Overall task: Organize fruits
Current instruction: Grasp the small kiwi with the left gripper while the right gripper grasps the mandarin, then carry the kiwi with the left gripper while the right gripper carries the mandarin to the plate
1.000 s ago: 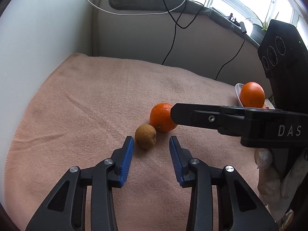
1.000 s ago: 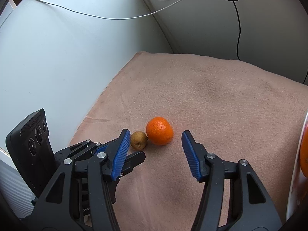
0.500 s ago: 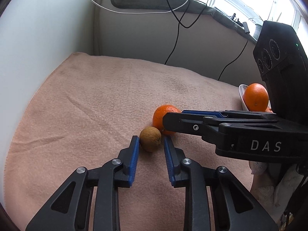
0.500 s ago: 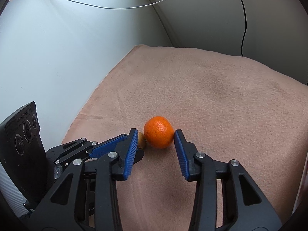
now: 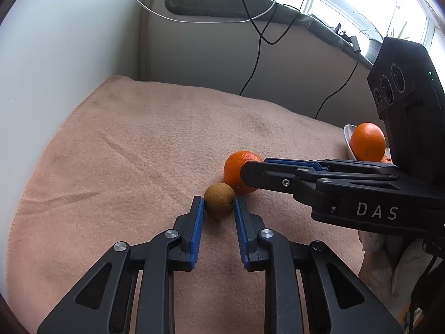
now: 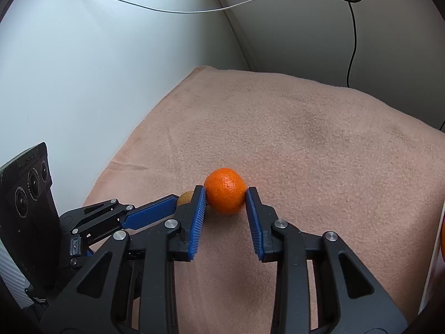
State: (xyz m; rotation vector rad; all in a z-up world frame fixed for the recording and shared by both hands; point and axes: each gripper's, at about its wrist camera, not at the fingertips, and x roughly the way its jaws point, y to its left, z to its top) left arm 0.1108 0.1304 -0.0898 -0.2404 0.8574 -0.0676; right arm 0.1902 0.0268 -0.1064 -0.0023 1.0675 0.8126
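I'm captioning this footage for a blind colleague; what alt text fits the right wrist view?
The right gripper is closing its blue-padded fingers on a small orange resting on a pink blanket. At lower left, the left gripper reaches toward a brown fruit mostly hidden behind the orange's left side.

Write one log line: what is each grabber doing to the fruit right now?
left gripper: shut on brown fruit | right gripper: closing on orange | both fruits on blanket
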